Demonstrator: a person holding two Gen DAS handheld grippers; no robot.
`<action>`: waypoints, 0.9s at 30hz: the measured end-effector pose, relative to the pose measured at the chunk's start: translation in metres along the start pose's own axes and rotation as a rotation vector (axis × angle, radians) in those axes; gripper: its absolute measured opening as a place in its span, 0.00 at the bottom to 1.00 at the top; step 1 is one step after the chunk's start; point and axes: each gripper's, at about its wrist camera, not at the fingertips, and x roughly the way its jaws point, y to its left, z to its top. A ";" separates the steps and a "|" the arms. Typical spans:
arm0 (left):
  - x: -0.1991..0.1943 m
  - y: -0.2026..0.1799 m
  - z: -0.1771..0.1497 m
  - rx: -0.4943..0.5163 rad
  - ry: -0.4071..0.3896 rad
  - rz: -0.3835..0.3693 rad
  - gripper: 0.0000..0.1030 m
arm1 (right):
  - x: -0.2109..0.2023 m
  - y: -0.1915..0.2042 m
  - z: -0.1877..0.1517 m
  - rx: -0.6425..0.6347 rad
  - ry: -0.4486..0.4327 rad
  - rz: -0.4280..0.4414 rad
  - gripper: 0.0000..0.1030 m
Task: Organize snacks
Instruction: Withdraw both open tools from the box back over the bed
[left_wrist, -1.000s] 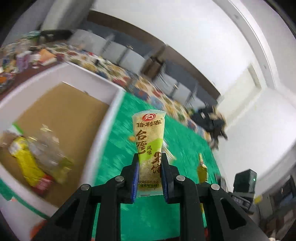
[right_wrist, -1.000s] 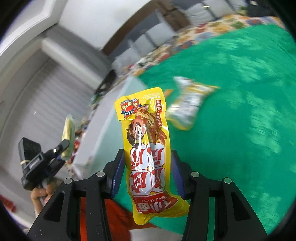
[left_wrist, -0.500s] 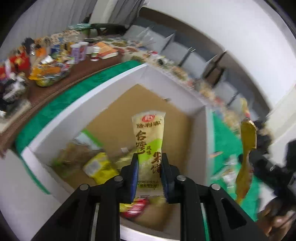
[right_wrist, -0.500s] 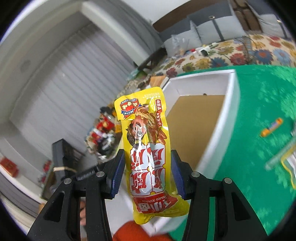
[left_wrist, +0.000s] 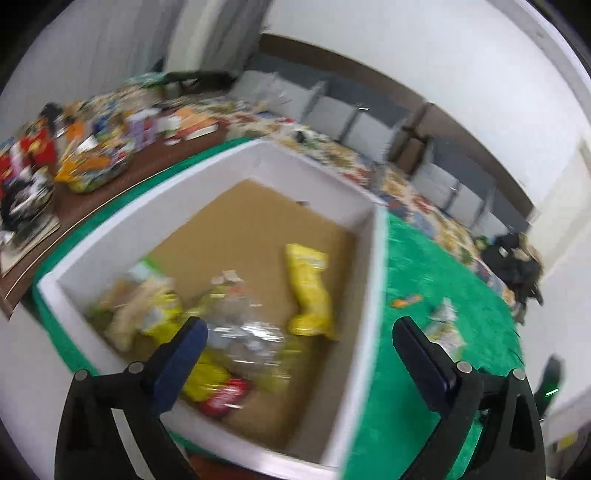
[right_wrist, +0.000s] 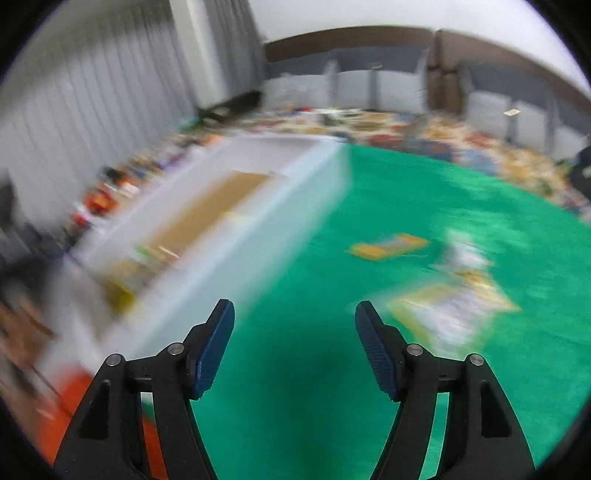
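Left wrist view: the left gripper (left_wrist: 297, 341) jaws are opening wide, empty, over the white box (left_wrist: 371, 295) at centre, where a yellow snack packet (left_wrist: 308, 291) lies on brown cardboard among blurred packets.

Right wrist view: the right gripper (right_wrist: 294, 345) jaws are opening, empty, above the green table (right_wrist: 388, 192); blurred snack packets (right_wrist: 450, 306) lie at right, beside the box (right_wrist: 258, 254).

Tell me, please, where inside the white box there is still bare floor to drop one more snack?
The white box has bare cardboard along its far wall and far corner, behind the yellow snack bag. The near end is crowded by a pile of snack packets. Both grippers are opening and hold nothing.
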 end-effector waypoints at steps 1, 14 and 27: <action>0.001 -0.019 -0.003 0.032 0.006 -0.024 0.97 | -0.001 -0.016 -0.015 -0.007 0.012 -0.046 0.69; 0.124 -0.209 -0.114 0.366 0.302 -0.094 0.99 | -0.063 -0.193 -0.115 0.356 -0.030 -0.351 0.70; 0.198 -0.217 -0.152 0.423 0.297 0.045 0.99 | -0.045 -0.207 -0.118 0.368 0.031 -0.330 0.70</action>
